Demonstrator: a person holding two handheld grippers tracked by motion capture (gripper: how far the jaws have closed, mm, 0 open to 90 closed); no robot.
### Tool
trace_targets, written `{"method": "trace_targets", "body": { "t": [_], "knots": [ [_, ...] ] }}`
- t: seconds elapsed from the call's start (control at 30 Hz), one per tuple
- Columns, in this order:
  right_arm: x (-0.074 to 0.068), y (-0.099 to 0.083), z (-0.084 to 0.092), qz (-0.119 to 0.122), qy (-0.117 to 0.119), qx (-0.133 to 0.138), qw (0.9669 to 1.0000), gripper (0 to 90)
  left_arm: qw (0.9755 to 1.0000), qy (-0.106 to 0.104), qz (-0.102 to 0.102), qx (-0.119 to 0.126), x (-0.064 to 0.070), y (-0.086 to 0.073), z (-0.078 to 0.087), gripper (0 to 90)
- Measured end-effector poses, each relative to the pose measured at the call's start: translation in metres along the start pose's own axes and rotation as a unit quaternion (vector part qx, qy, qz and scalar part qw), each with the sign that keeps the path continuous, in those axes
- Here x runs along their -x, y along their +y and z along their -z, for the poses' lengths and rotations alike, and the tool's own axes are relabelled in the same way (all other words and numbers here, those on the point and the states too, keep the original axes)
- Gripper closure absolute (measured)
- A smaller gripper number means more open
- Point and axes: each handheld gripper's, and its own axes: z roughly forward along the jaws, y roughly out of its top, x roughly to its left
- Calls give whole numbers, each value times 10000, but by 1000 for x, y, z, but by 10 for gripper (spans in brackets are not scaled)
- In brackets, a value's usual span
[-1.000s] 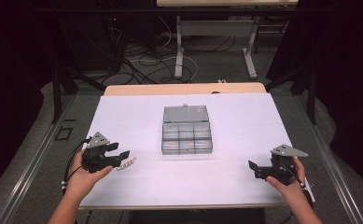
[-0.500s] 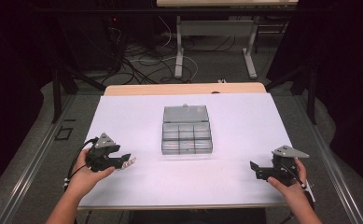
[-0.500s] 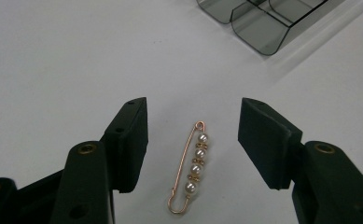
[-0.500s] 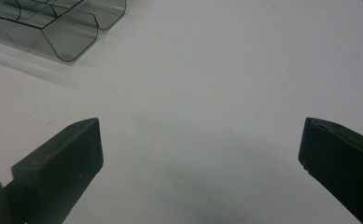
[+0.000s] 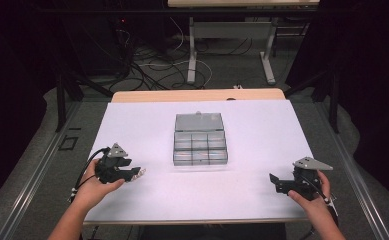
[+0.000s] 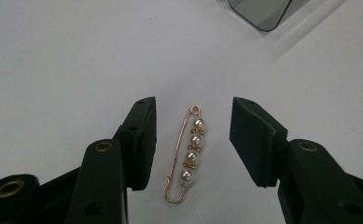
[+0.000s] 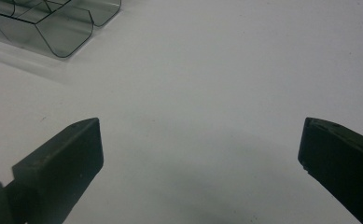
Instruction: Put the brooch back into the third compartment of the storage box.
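Note:
A gold safety pin strung with pearls (image 6: 184,154) lies flat on the white table, between the two jaws of my left gripper (image 6: 193,140). The jaws have just been closing around it, but both pads stand clear of the pin. From above, the left gripper (image 5: 134,173) sits at the table's front left with the pin (image 5: 141,172) at its tips. My right gripper (image 5: 273,181) rests at the front right, wide open (image 7: 198,149) over bare table. A clear compartment box (image 5: 200,145) with its lid folded back stands in the middle.
The white table top (image 5: 262,130) ends at a wooden strip at the back. A corner of the clear box (image 7: 48,28) lies ahead and left of the right gripper. Cables and desk legs crowd the dark floor beyond.
The left gripper has shifted slightly and its jaws have narrowed around the pin. The right gripper has stayed put.

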Motion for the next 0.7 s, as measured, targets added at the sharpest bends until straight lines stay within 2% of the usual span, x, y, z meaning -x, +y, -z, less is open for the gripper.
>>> {"method": "trace_targets", "body": {
  "t": [0.1, 0.13, 0.23, 0.3, 0.33, 0.37, 0.53, 0.7],
  "knots": [
    [0, 0, 1, 26, 18, 4, 10000, 0, 9999, -89, -11, -104, 0, 1, 0, 547],
    [0, 0, 1, 23, 19, 0, 10000, 0, 10000, -47, 48, -25, 1, 0, -2, 548],
    [1, 0, 1, 31, 15, 0, 10000, 0, 9997, -144, -13, -222, 0, 1, -2, 566],
    [1, 0, 1, 38, 12, 5, 10000, 0, 9998, -91, 19, -158, 1, 0, -4, 568],
    [1, 0, 1, 45, 15, 8, 10000, 0, 9994, -146, -22, -308, 0, 1, -3, 598],
    [1, 0, 1, 45, 15, 6, 10000, 0, 9996, -83, -10, -268, 1, 0, -5, 601],
    [2, -1, 0, 63, 22, -1, 10000, 0, 9989, -146, -52, -441, 1, 1, -6, 629],
    [1, -1, 0, 42, 14, -25, 10000, 0, 9976, -323, -58, -604, 2, 2, -9, 652]
  ]
}}
